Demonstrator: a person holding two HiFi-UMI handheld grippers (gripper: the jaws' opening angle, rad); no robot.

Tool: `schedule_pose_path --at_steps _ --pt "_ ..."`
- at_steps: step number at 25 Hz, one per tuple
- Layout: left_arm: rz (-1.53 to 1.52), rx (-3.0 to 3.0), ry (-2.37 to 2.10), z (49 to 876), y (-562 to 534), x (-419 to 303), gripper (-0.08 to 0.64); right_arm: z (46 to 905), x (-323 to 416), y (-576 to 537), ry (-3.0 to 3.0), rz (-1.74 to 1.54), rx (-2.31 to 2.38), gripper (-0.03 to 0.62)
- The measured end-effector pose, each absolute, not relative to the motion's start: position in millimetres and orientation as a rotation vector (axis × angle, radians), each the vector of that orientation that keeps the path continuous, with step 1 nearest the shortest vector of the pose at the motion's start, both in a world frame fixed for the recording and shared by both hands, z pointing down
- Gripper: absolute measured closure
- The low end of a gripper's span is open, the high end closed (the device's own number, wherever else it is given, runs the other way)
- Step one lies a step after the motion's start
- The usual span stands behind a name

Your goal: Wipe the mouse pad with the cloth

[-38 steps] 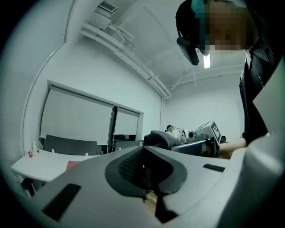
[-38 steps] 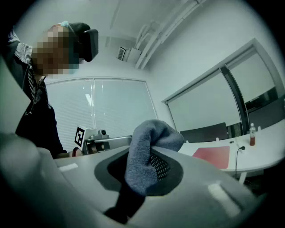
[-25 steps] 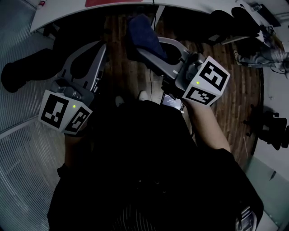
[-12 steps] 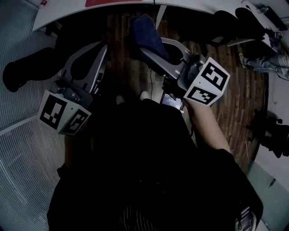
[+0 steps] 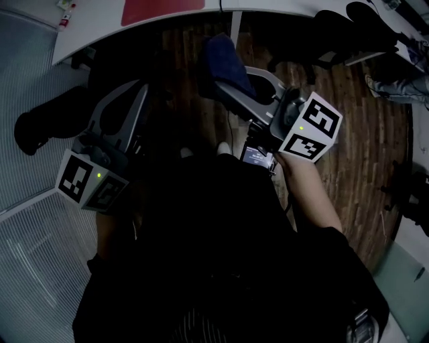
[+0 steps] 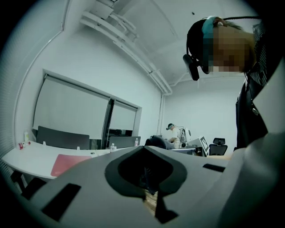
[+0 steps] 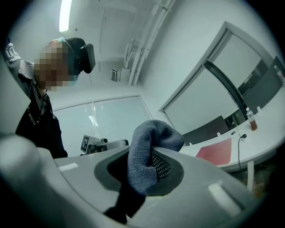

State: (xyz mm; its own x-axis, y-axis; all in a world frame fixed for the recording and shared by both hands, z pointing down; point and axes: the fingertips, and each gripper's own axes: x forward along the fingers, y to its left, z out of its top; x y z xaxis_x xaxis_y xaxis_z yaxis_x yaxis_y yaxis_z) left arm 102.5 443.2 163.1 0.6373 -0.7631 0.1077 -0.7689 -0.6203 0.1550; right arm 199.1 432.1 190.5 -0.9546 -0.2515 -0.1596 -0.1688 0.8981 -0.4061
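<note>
The right gripper (image 7: pixel 144 176) clamps the blue-grey cloth (image 7: pixel 151 136), which bulges above its jaws. The left gripper (image 6: pixel 144 176) is closed and empty.

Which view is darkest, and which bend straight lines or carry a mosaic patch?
Head view: darkest, clothing nearly black, red rectangular mouse pad readable. Both gripper views: fisheye bends window frame, black corners, mosaic over a face; right gripper view shows blue-grey knitted cloth sharp.

Head view: dim, underexposed; the torso (image 5: pixel 214 254) reads nearly black. Gripper views: bright, even light from a ceiling lamp (image 7: pixel 65 13); strong fisheye bending, black corners; cloth (image 7: pixel 147 156) sharp.
</note>
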Motion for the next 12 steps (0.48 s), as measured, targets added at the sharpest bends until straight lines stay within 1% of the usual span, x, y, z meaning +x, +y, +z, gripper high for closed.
schedule_pose_path --at_steps 4,12 --pt "0.033 2.692 -1.219 168.0 434.9 102.1 0.552 193.3 208.3 428.9 2.850 -0.551 -0.392 0.529" --pt "-0.028 2.766 -1.026 178.9 393.4 125.6 0.552 199.1 232.0 402.1 2.830 -0.520 -0.600 0.529"
